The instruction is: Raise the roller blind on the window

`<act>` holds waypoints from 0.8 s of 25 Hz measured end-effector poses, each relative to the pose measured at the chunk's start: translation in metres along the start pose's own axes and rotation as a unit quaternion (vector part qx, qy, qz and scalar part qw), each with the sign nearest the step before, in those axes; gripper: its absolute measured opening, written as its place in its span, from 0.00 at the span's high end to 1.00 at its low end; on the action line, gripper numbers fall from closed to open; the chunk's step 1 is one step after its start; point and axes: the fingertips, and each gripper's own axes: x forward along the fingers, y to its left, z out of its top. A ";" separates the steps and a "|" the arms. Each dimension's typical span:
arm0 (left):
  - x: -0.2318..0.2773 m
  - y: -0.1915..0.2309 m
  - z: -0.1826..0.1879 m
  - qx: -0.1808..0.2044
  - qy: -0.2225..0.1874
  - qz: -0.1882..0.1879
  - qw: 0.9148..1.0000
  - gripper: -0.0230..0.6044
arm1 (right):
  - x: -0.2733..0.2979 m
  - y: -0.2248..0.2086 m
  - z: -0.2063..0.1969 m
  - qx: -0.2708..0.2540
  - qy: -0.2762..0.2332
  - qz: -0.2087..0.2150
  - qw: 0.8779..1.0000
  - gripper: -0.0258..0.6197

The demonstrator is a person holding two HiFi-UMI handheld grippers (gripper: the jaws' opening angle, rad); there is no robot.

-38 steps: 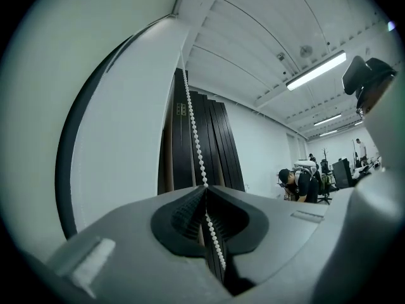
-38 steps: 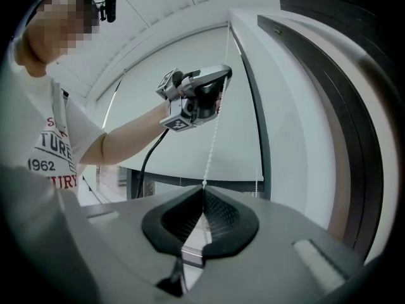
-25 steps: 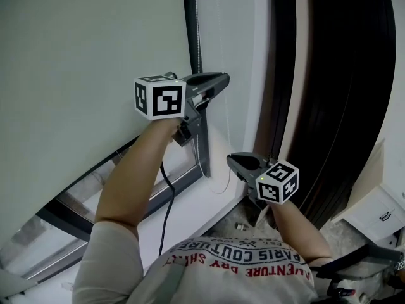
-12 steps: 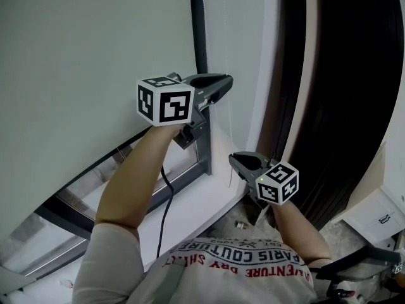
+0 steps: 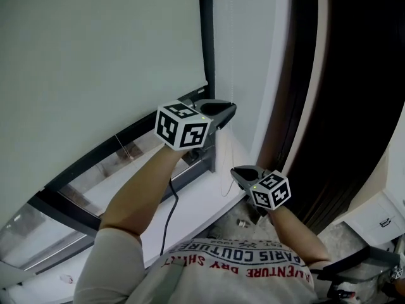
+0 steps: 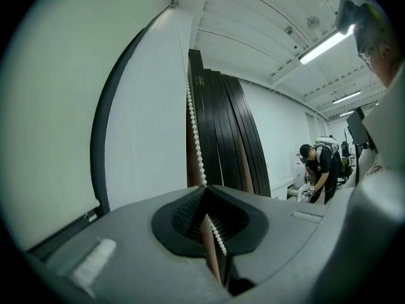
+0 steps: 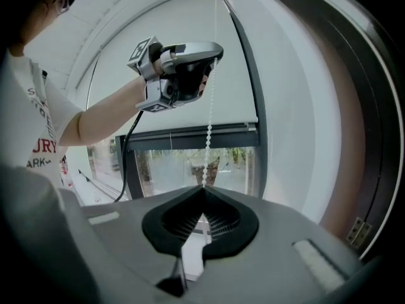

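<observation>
The white roller blind [image 5: 95, 62] hangs over most of the window, with a strip of glass [image 5: 120, 170] showing under its bottom bar. A white bead chain [image 7: 209, 106] runs down the window's right side. In the head view my left gripper [image 5: 231, 109] is near the frame's right post, and my right gripper [image 5: 235, 170] is lower, by the sill. In the left gripper view the left gripper [image 6: 204, 190] is shut on the bead chain [image 6: 195, 138], which rises straight from its tips. The right gripper [image 7: 204, 187] is shut on the same strand, below the left gripper [image 7: 214, 54].
Dark panels [image 5: 342, 106] lean against the wall right of the window. A white sill [image 5: 190, 217] runs under the frame, and a black cable [image 5: 168, 223] hangs from my left gripper. A white cabinet [image 5: 380, 217] stands at the lower right. A person [image 6: 319, 170] bends over far behind.
Both grippers have come down together along the chain's line. More glass shows under the blind's bottom bar than before.
</observation>
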 end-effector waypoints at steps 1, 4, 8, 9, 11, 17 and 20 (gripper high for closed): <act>0.000 0.000 -0.009 -0.003 0.005 -0.001 1.000 0.95 | 0.003 0.000 -0.009 0.001 0.010 0.000 1.000 0.95; 0.002 0.006 -0.035 -0.014 0.018 -0.005 1.000 0.95 | 0.017 -0.002 -0.030 0.013 0.031 0.002 0.999 0.95; 0.003 0.008 -0.055 -0.018 0.023 -0.003 1.000 0.95 | 0.026 -0.008 -0.048 0.024 0.045 0.002 0.999 0.95; 0.003 0.005 -0.058 -0.016 0.026 -0.004 1.000 0.95 | 0.026 -0.008 -0.052 0.024 0.049 0.002 0.999 0.95; 0.003 0.000 -0.065 -0.012 0.031 -0.004 0.999 0.95 | 0.027 -0.007 -0.060 0.024 0.055 0.003 0.998 0.95; 0.005 -0.006 -0.089 -0.020 0.041 0.000 0.999 0.95 | 0.033 -0.012 -0.085 0.017 0.070 -0.003 0.997 0.95; 0.006 -0.007 -0.103 -0.026 0.049 0.000 0.998 0.95 | 0.039 -0.013 -0.098 0.024 0.081 0.003 0.996 0.95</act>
